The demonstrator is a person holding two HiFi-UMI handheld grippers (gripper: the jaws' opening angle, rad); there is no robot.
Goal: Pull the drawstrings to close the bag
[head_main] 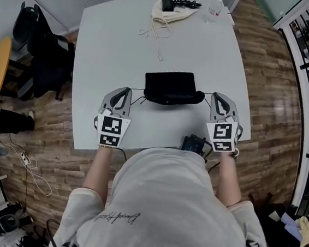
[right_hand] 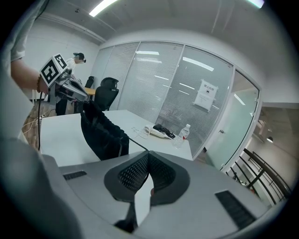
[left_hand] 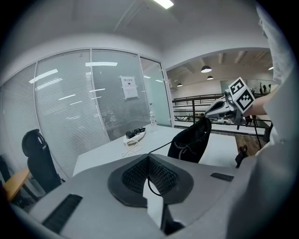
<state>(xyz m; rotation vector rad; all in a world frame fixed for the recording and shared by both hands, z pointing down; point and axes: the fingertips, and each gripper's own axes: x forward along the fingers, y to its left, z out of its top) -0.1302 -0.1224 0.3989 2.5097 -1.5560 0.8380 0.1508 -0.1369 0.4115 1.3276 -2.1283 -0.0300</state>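
Observation:
A black drawstring bag [head_main: 170, 87] stands upright on the white table [head_main: 125, 40], its mouth gathered. A thin black drawstring [head_main: 137, 100] runs taut from its left side into my left gripper [head_main: 125, 92], which is shut on it. Another string leaves the bag's right side to my right gripper [head_main: 218, 98], also shut on it. In the left gripper view the cord [left_hand: 161, 148] enters the closed jaws, with the bag [left_hand: 190, 140] beyond. In the right gripper view the cord [right_hand: 134, 142] leads from the bag [right_hand: 100, 133] into the closed jaws.
A white drawstring pouch [head_main: 169, 10] with a black item and loose cords lies at the table's far edge, next to a water bottle [head_main: 214, 8]. A black office chair [head_main: 39, 48] stands left of the table. A small dark device [head_main: 194, 143] sits at the near edge.

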